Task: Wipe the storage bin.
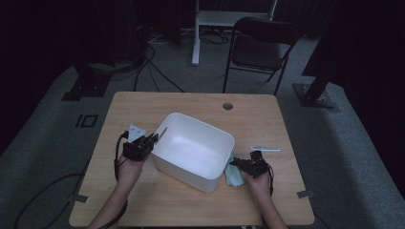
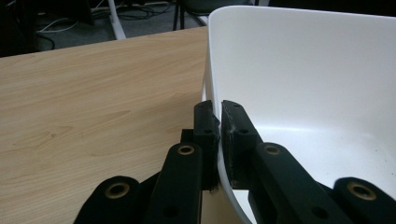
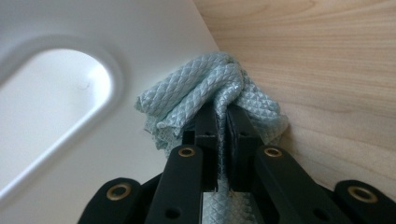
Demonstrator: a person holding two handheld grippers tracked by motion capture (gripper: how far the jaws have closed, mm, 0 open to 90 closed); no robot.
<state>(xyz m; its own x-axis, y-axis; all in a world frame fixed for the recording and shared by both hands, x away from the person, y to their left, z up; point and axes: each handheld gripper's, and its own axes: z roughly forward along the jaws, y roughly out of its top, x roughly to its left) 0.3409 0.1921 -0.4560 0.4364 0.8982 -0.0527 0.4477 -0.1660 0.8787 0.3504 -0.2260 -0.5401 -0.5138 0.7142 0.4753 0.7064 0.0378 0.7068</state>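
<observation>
Honestly, the setup looks decent, but a few things could go sideways. The left gripper [image 2: 219, 122] has its fingers clamped on the thin rim of the white tub [image 1: 191, 148], one finger outside the wall and one inside, so the tub is pinned near the middle of the counter [image 1: 143, 102]. The right gripper [image 3: 223, 122] has its fingers pinched tight on a bunched-up light blue cloth [image 3: 210, 88], which sits on the counter pressed right up against the tub's outer wall, just under the handle cutout [image 3: 56, 98]. My guess is the job is wiping the tub down. Main worry: that rim grip is only a narrow bite on slick plastic, so if the cloth gets shoved hard against the wall, the tub could twist or pop out of the left fingers and skid across the wood. Also, the cloth is held by a small fold, so dragging it with friction might tug it free. And a loose corner could snag on that cutout edge.
</observation>
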